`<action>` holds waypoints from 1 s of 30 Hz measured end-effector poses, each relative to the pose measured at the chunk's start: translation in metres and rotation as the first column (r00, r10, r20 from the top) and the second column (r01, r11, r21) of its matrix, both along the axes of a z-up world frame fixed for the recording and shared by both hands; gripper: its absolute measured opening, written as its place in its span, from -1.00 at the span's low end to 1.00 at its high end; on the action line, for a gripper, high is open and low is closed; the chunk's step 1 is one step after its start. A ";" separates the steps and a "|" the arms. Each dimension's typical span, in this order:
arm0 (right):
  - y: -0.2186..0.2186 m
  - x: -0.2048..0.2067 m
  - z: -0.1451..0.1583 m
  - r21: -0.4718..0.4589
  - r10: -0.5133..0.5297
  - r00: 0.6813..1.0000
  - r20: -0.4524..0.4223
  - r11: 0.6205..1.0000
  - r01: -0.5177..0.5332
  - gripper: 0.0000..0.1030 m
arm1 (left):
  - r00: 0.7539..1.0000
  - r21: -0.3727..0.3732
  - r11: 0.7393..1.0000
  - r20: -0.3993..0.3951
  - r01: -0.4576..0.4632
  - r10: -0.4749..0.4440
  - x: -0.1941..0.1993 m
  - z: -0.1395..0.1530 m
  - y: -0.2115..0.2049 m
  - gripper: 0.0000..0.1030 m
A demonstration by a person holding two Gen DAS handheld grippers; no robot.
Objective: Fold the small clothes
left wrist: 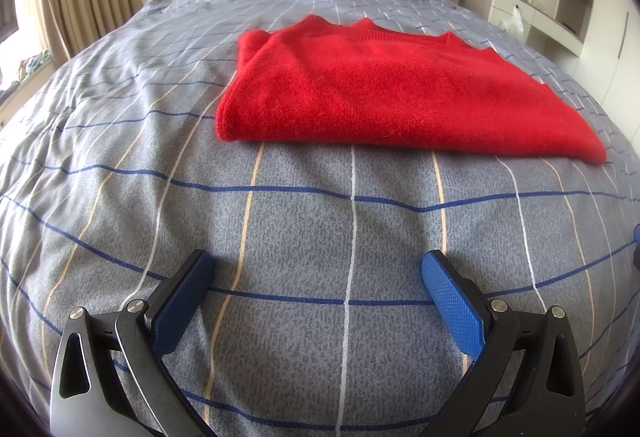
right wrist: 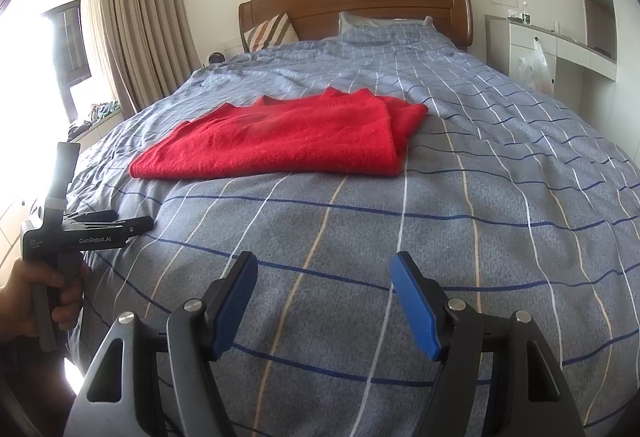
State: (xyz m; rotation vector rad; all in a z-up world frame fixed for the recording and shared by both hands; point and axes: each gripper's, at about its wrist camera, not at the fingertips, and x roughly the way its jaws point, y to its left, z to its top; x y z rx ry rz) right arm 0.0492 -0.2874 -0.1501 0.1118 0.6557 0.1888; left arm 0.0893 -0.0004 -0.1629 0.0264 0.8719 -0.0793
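A red knitted sweater (left wrist: pixel 384 89) lies folded into a flat rectangle on the grey-blue checked bedspread (left wrist: pixel 304 229). It also shows in the right wrist view (right wrist: pixel 288 141), left of centre. My left gripper (left wrist: pixel 318 269) is open and empty, hovering over bare bedspread in front of the sweater's near edge. My right gripper (right wrist: pixel 324 273) is open and empty, also short of the sweater. The left gripper shows from the side in the right wrist view (right wrist: pixel 120 223), held in a hand at the left edge.
A wooden headboard (right wrist: pixel 360 5) with a striped cushion (right wrist: pixel 272 31) and a pillow (right wrist: pixel 376 23) stands at the far end. Curtains and a window (right wrist: pixel 132 25) are on the left. A white cabinet (right wrist: pixel 560 49) with a plastic bag stands on the right.
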 end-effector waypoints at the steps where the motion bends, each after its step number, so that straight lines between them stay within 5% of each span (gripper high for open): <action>1: 0.000 0.000 0.000 0.001 0.000 1.000 0.000 1.000 0.000 0.34 | 1.000 0.000 1.000 0.001 0.000 0.000 0.000 0.000 0.000 0.99; 19: 0.000 -0.001 0.002 -0.002 -0.001 1.000 0.004 1.000 0.001 0.34 | 0.999 0.000 1.000 -0.038 0.015 -0.015 0.006 0.003 0.001 0.99; 30: -0.006 0.001 0.000 0.012 -0.009 1.000 -0.004 1.000 0.009 0.34 | 0.998 0.067 0.997 -0.052 0.049 -0.046 -0.001 0.034 0.021 0.99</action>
